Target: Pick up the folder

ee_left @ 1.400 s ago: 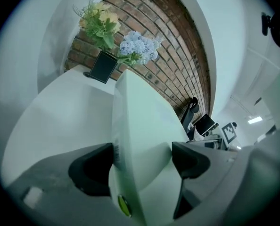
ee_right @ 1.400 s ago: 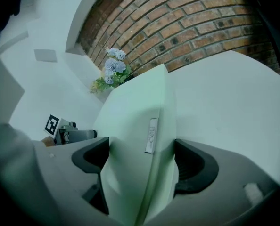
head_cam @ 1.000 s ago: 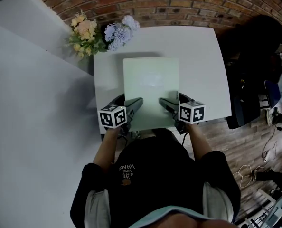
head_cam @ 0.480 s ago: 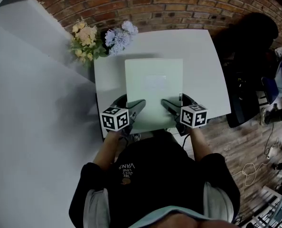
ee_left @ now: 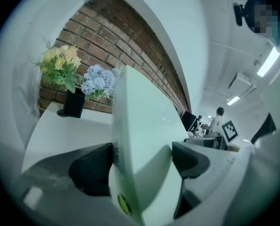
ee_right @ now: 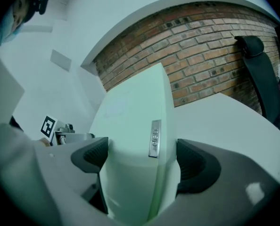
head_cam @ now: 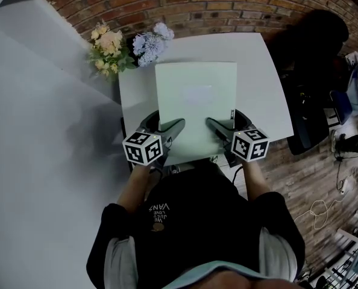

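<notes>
A pale green folder [head_cam: 195,104] is held above the white table [head_cam: 260,89], its near edge toward me. My left gripper [head_cam: 166,130] is shut on the folder's near left corner, and my right gripper [head_cam: 222,129] is shut on its near right corner. In the left gripper view the folder [ee_left: 140,140] fills the gap between both jaws of the left gripper [ee_left: 142,161]. The right gripper view shows the folder [ee_right: 135,140] clamped in the right gripper [ee_right: 142,159], with a small metal label holder [ee_right: 154,138] on its spine.
Two flower bunches [head_cam: 128,47] in a dark pot stand at the table's far left corner against a brick wall [head_cam: 197,8]. A black chair [head_cam: 314,71] sits to the right of the table. Cables [head_cam: 323,206] lie on the wooden floor.
The folder has risen off the table with both grippers shut on it; it looks larger and its far edge now reaches further toward the flowers.
</notes>
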A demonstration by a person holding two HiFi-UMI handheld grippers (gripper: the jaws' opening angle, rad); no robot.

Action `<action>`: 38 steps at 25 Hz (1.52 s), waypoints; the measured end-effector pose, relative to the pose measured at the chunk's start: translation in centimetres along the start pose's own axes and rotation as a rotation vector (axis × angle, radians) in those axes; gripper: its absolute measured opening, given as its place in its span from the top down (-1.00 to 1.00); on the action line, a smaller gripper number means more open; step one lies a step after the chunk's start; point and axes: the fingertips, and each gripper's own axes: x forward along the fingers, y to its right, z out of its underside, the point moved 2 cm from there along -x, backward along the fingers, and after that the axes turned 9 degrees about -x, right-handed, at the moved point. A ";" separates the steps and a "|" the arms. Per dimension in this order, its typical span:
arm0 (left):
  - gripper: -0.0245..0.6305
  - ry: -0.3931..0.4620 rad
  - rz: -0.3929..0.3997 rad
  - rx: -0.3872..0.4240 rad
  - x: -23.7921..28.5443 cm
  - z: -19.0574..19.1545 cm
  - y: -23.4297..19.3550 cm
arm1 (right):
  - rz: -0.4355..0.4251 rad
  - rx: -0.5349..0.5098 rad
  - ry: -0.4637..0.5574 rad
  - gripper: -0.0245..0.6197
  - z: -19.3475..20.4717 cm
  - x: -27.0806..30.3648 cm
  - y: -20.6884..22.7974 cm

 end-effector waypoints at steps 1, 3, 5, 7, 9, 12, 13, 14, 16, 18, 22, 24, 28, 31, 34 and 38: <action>-0.28 0.006 0.003 0.009 -0.1 -0.3 0.1 | 0.003 -0.004 0.009 -0.46 -0.2 -0.1 -0.1; -0.28 0.016 0.008 0.027 -0.4 -0.7 0.3 | 0.007 -0.009 0.026 -0.46 -0.6 -0.2 -0.4; -0.28 0.026 0.015 0.044 -0.6 -1.1 0.5 | 0.014 -0.016 0.044 -0.46 -0.9 -0.4 -0.7; -0.28 0.037 0.023 0.058 -0.9 -1.4 0.6 | 0.020 -0.029 0.058 -0.46 -1.3 -0.5 -1.0; -0.28 0.046 0.029 0.067 -1.1 -1.7 0.7 | 0.025 -0.044 0.069 -0.46 -1.7 -0.7 -1.2; -0.28 0.058 0.040 0.073 -1.4 -2.1 0.8 | 0.034 -0.061 0.085 -0.46 -2.3 -0.8 -1.6; -0.28 0.062 0.044 0.074 -1.5 -2.3 0.8 | 0.038 -0.064 0.092 -0.46 -2.5 -0.9 -1.8; -0.28 0.067 0.048 0.077 -1.6 -2.5 0.8 | 0.041 -0.066 0.099 -0.46 -2.6 -0.9 -1.9; -0.28 0.076 0.057 0.087 -1.8 -2.9 0.9 | 0.047 -0.070 0.113 -0.46 -3.0 -1.0 -2.2; -0.28 0.085 0.063 0.103 -2.0 -3.4 1.2 | 0.052 -0.075 0.127 -0.46 -3.4 -1.2 -2.4; -0.28 0.105 0.071 0.145 -2.5 -4.3 1.7 | 0.056 -0.078 0.153 -0.46 -4.1 -1.4 -2.9; -0.28 0.114 0.076 0.166 -2.8 -4.7 1.9 | 0.057 -0.076 0.166 -0.46 -4.3 -1.6 -3.1; -0.28 0.130 0.087 0.200 -3.2 -5.3 2.4 | 0.065 -0.075 0.196 -0.47 -5.0 -2.0 -3.6; -0.28 0.144 0.098 0.219 -3.5 -5.8 2.8 | 0.078 -0.079 0.230 -0.49 -5.6 -2.3 -3.9; -0.28 0.151 0.108 0.237 -3.7 -6.1 3.2 | 0.086 -0.097 0.248 -0.48 -6.1 -2.7 -4.1; -0.28 0.160 0.119 0.273 -4.0 -6.5 3.5 | 0.098 -0.121 0.265 -0.48 -6.6 -3.1 -4.5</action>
